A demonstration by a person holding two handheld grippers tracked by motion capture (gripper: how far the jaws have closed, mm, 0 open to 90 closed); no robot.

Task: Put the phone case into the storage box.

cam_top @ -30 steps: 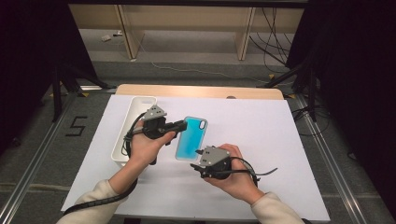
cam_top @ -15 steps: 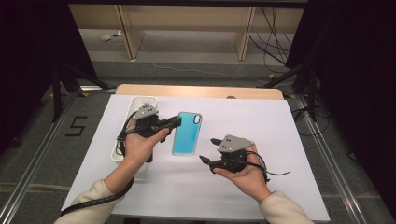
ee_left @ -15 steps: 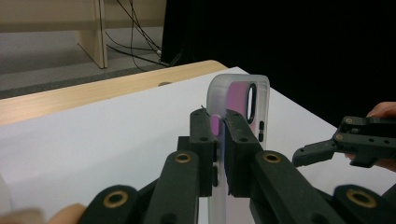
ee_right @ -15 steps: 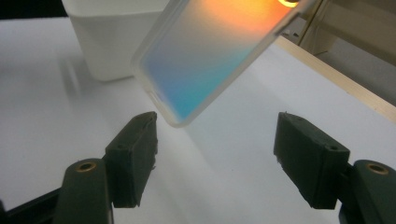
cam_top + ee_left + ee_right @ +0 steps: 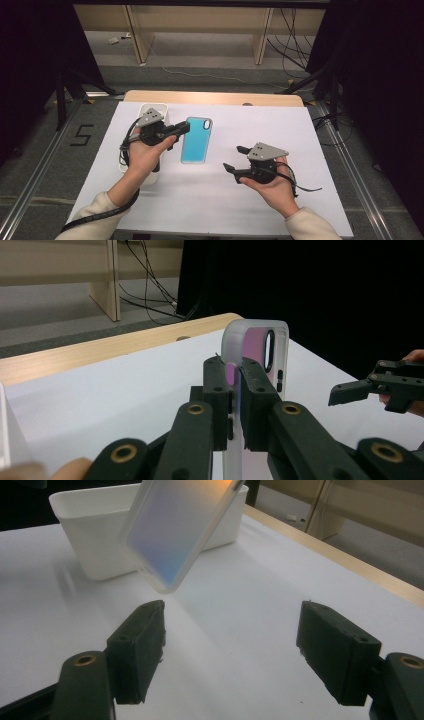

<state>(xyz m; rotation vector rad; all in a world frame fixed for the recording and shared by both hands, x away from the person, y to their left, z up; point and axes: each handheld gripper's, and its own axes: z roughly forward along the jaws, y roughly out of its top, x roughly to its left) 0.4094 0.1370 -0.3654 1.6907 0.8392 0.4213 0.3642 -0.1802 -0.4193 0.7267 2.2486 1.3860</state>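
High view; left claw (image 5: 186, 127) pinching phone case (image 5: 196, 141); right claw (image 5: 236, 159) spread; tray (image 5: 150, 108) behind.

We see the tray (image 5: 146, 109) at the table's (image 5: 280, 130) far left, the phone case (image 5: 196, 141) just right of it, and the right claw (image 5: 235, 159) nearer, farther right.

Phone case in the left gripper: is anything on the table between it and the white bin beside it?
Nothing visible. The left gripper holds the phone case off the white sheet, and the white bin stands right beside it with bare sheet between them.
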